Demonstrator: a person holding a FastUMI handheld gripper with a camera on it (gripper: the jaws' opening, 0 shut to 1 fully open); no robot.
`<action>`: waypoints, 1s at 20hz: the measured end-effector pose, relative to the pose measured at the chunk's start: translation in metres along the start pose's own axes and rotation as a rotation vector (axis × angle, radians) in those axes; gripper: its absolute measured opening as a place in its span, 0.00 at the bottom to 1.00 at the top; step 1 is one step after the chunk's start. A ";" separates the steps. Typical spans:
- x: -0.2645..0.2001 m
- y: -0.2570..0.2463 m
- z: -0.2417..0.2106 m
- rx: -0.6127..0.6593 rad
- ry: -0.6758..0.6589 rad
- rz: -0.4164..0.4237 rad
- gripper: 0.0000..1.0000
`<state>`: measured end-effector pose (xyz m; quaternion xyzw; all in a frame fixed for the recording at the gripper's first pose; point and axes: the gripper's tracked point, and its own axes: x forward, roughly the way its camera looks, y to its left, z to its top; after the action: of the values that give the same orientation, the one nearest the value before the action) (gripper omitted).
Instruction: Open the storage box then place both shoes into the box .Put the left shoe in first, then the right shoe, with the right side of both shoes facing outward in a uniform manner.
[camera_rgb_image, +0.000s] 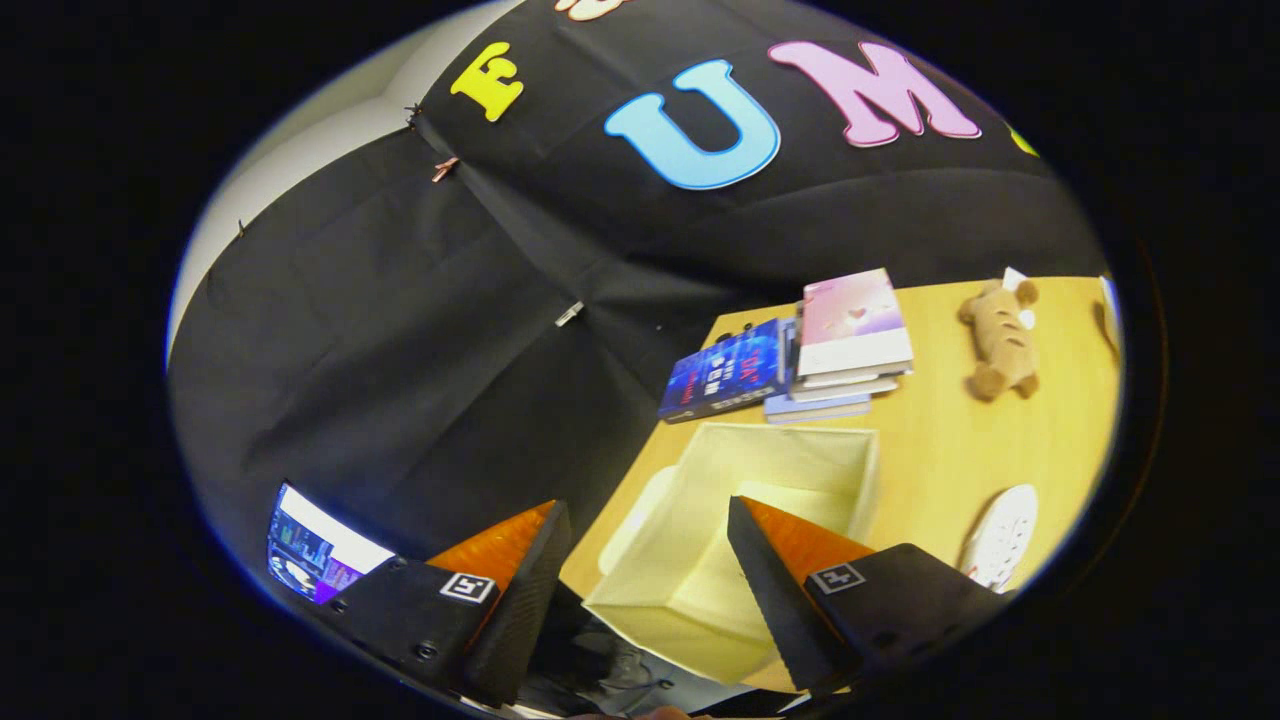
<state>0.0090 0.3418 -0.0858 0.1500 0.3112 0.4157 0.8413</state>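
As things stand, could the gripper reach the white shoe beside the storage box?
Probably yes: the gripper is open and holds nothing, and the white shoe lies on bare table beside the storage box, nothing covering it.

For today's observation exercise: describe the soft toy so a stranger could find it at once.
Start at the wooden table. Beyond the open storage box and the tool, whose fingers are apart, the soft toy lies right of the stacked books. It alone is brown and plush.
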 end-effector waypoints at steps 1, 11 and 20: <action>-0.012 -0.014 0.002 -0.013 -0.014 -0.032 0.97; -0.095 -0.157 -0.037 -0.117 0.013 -0.380 0.98; -0.137 -0.279 -0.127 -0.156 0.245 -0.550 0.99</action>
<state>0.0329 0.0624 -0.2711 -0.0558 0.4064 0.2100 0.8875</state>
